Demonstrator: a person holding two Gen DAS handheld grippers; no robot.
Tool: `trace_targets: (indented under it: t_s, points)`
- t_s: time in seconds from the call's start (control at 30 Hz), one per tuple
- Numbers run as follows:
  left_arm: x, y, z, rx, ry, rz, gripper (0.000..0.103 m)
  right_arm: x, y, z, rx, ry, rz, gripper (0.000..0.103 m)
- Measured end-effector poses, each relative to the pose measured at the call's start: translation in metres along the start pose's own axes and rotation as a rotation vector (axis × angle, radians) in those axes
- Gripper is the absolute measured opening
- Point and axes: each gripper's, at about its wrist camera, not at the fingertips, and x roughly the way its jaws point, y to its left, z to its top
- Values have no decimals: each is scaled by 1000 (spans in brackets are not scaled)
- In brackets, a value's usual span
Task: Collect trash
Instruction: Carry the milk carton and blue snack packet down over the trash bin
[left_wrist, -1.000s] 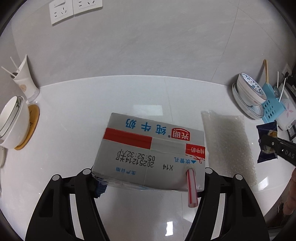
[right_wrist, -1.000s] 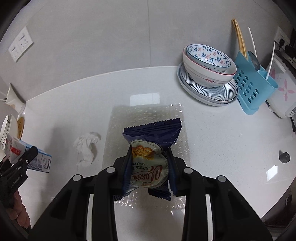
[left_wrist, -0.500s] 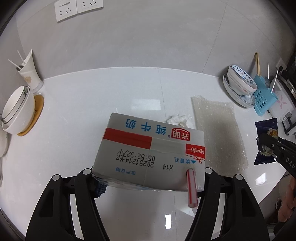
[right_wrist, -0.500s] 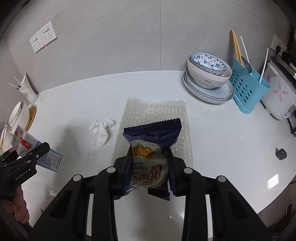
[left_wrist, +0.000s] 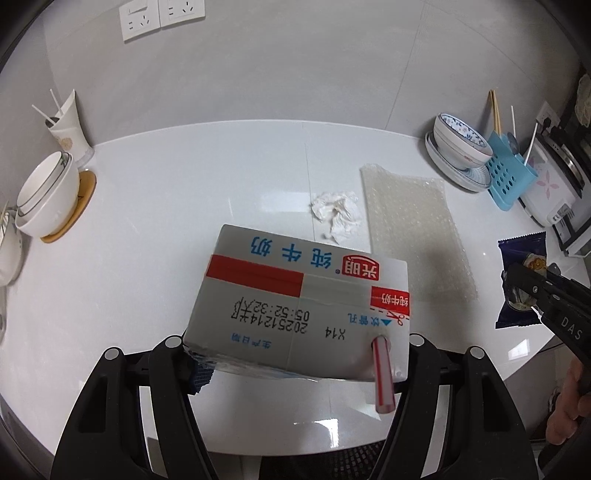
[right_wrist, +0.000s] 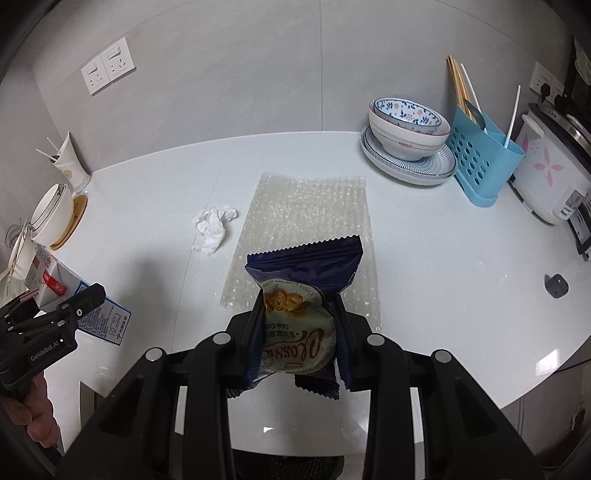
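The grey milk carton with a red band (left_wrist: 295, 291) carries, upside down, blue 纯牛奶, a red 光明 badge, the black stamp 20251214 with 05:52:32, and X14. The dark blue foil biscuit wrapper (right_wrist: 303, 295) reads "Classic" in red script. The white patterned bowl (right_wrist: 408, 127) says PERFECT. One black tongs (right_wrist: 40, 328) is marked GenRobot.AI — the other (left_wrist: 546, 295) shows only DAS.

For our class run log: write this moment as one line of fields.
left gripper: shut on milk carton | right gripper: shut on cookie wrapper | on table: crumpled tissue, bubble wrap
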Motion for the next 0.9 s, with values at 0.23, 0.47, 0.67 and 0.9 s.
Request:
trace_targets:
  t_s: [0.23,0.47,0.67,0.9]
  points:
    - [-12,-14,-29,-3,12,-17,66,-12,-3,-27,-19,8,8,31]
    - [-17,-26,-60,-2,30,-35,66,-21,-11,-58,-24,25,10,31]
    - [-29,-36,-83,-5,32,-41,66,-32,-16,-82,-30,25,18,31]
    - [-39,-50,-114,12,41,-62,66,-41,-16,-114,-34,39,50,31]
